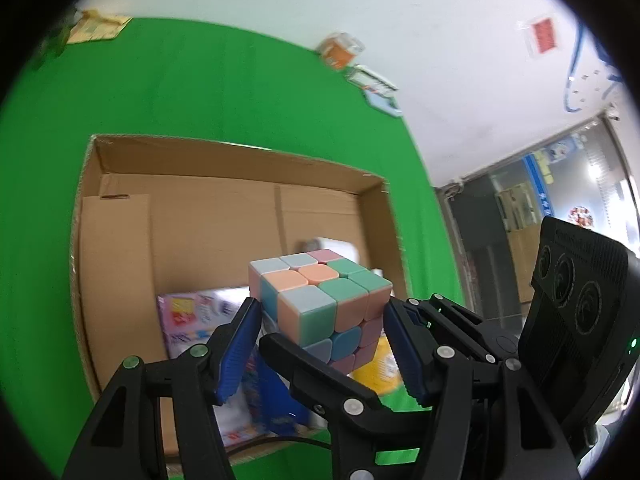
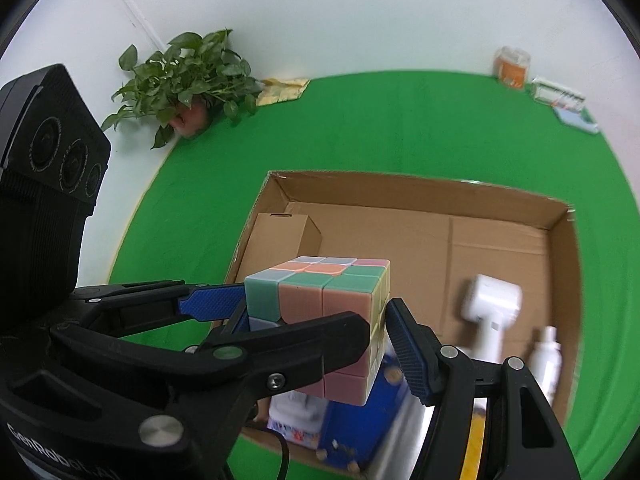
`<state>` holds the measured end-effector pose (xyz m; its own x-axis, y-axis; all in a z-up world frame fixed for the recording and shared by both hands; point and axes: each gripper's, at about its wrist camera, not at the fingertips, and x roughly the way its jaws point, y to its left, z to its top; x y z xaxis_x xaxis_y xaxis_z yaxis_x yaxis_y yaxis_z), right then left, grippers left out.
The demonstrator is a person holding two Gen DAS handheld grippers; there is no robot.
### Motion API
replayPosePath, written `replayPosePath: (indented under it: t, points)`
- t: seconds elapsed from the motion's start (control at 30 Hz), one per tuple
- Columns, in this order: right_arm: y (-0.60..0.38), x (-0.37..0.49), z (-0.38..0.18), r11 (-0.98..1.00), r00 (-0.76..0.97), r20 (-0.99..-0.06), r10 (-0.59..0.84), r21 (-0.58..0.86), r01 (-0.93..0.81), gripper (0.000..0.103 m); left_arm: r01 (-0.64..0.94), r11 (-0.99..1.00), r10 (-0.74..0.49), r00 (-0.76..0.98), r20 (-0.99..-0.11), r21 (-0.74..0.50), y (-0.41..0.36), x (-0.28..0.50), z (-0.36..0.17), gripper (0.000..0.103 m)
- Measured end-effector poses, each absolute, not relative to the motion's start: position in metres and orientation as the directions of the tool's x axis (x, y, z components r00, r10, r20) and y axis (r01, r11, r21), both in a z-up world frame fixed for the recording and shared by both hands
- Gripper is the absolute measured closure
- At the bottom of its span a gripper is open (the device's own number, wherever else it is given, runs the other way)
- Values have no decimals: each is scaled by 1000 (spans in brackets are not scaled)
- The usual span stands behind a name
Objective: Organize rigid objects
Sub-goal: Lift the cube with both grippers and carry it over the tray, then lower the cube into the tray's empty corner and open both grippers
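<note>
Green table (image 2: 400,128) (cardboard box (image 2: 420,200), potted plant (image 2: 188,76), orange jar (image 2: 511,63))

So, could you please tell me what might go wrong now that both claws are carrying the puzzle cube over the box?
Two claws grip one puzzle cube; if they drift apart or twist, it could slip or its layers turn. The cardboard box already holds a white device and a white bottle, so a careless drop could knock them over.

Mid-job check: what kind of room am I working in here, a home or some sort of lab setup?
Most likely a staged data-collection room, not a home: a green cloth covers the work surface against bare white walls, a cardboard box serves as the sorting bin, and glass office doors show behind. The potted plant looks like a prop.
</note>
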<state>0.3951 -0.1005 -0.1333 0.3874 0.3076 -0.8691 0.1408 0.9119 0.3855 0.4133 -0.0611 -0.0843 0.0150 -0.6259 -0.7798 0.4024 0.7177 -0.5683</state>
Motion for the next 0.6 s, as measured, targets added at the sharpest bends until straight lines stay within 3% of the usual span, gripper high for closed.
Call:
replayPosePath:
  t: [0.43, 0.6]
  points:
    - [-101, 464, -264, 823, 303, -839, 452, 523, 221, 37, 342, 792, -525, -41, -850, -506, -62, 474, -161, 43]
    - [-107, 440, -252, 842, 342, -846, 409, 494, 217, 14, 334, 864, -424, 75, -903, -378, -46, 456, -144, 39]
